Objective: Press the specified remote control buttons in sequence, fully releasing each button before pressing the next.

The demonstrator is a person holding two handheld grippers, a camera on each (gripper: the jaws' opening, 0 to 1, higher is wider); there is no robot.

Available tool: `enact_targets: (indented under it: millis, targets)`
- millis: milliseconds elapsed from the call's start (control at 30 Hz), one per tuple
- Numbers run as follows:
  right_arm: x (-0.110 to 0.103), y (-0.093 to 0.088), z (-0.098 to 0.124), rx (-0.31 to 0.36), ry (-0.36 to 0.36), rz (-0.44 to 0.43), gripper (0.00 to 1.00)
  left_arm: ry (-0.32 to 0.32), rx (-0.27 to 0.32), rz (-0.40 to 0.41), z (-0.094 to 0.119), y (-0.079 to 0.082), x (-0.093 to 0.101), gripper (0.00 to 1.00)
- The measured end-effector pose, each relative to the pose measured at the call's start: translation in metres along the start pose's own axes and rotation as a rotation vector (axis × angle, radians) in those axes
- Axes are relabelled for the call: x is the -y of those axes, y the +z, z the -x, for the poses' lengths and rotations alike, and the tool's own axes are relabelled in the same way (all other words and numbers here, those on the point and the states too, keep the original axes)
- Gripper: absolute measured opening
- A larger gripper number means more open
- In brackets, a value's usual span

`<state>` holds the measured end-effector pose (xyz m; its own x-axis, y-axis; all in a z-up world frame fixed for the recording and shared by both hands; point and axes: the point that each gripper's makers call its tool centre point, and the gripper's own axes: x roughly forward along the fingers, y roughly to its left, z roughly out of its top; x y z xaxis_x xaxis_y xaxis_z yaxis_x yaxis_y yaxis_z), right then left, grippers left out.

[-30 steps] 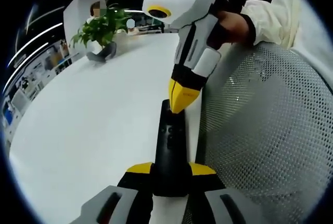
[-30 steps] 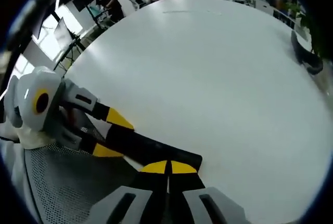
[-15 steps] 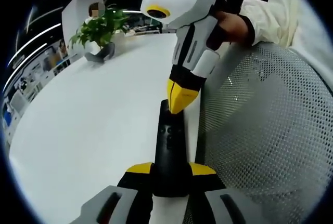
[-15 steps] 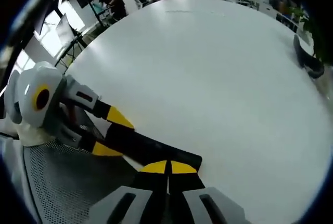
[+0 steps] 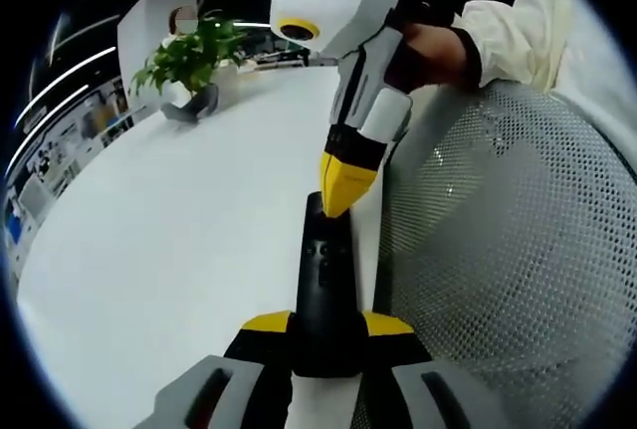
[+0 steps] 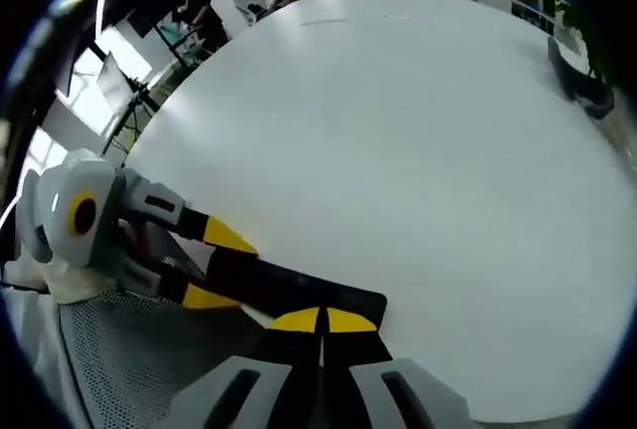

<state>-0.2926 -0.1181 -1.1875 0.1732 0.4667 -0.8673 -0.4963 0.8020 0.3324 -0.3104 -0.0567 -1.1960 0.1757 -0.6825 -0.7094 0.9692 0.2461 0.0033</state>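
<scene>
On a white round office table (image 6: pixel 418 150) beside a mesh chair (image 5: pixel 518 250), the left gripper (image 5: pixel 328 324) clamps the black remote (image 5: pixel 323 280), while the right gripper (image 5: pixel 343 190), jaws closed, has barely shifted, tip still at the far-end buttons.

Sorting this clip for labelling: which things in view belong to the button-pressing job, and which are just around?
In the job:
- remote control
- left gripper, clamped on it
- right gripper, shut, tip at its far end

Just around:
- potted plant
- mesh chair back
- white table
</scene>
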Motion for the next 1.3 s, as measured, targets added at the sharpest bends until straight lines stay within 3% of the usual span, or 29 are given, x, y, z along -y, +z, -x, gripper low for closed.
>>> enact_targets:
  millis: [100,333,767,1100,1300]
  targets:
    - [-0.001,0.000,0.000,-0.002,-0.001,0.010,0.00,0.000,0.001,-0.004,0.000,0.000,0.000,0.24]
    - [-0.007,0.013,0.004,0.073,0.016,0.051,0.00,-0.009,0.004,-0.015,-0.002,0.001,0.003,0.24]
    - [-0.009,0.005,-0.006,0.022,0.027,0.061,0.00,-0.017,0.011,-0.017,-0.004,0.003,0.005,0.24]
    - [-0.008,0.005,-0.007,0.031,0.017,0.067,0.00,-0.016,0.012,-0.009,-0.004,0.003,0.005,0.24]
    - [-0.005,0.006,-0.007,0.037,0.032,-0.024,0.00,-0.017,0.014,-0.008,-0.004,0.004,0.004,0.24]
